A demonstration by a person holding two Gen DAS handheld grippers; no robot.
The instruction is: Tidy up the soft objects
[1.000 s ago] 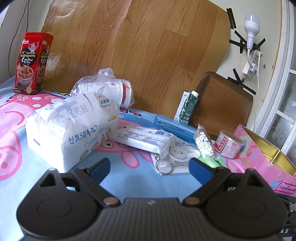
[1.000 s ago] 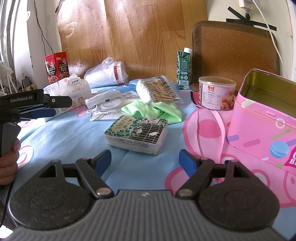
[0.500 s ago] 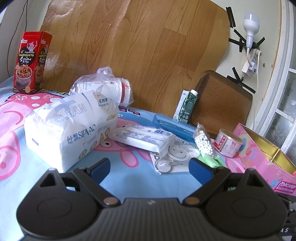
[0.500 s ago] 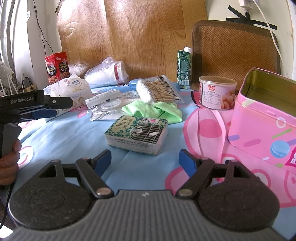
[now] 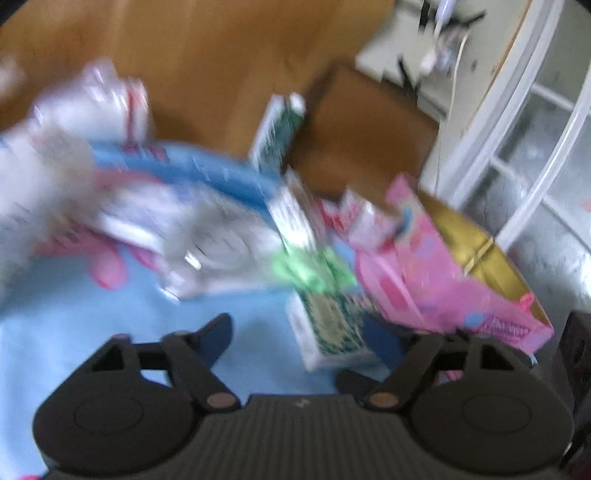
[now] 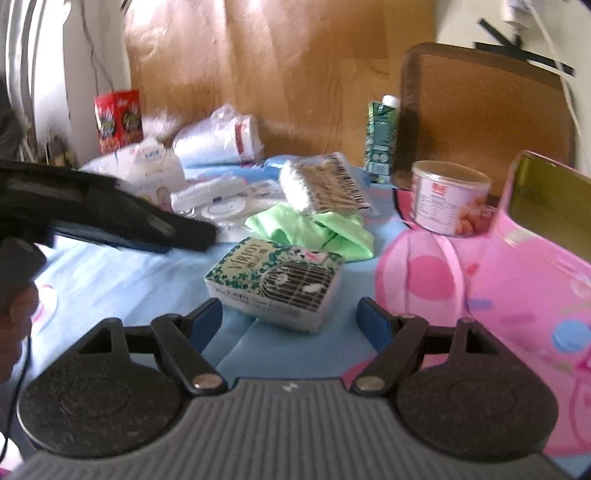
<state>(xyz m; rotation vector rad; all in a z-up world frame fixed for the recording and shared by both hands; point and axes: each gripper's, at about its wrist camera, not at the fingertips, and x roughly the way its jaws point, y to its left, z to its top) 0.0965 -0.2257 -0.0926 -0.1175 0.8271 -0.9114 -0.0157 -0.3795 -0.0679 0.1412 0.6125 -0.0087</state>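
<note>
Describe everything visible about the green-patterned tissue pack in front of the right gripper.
The tissue pack is a small soft rectangular packet in glossy plastic wrap, printed with green leaves, a birdcage and "VIRJOY" lettering. It lies flat on the blue cartoon-print cloth, turned slightly askew, just below the green fabric. No hand-held gripper touches it.

A big sheet of wood-grain flooring leans against the pale wall at the back and takes a patch of daylight. Just right of it stands a brown woven panel, with strips of black tape and a white cable on the wall above. Further right, a white-framed frosted window.
</note>
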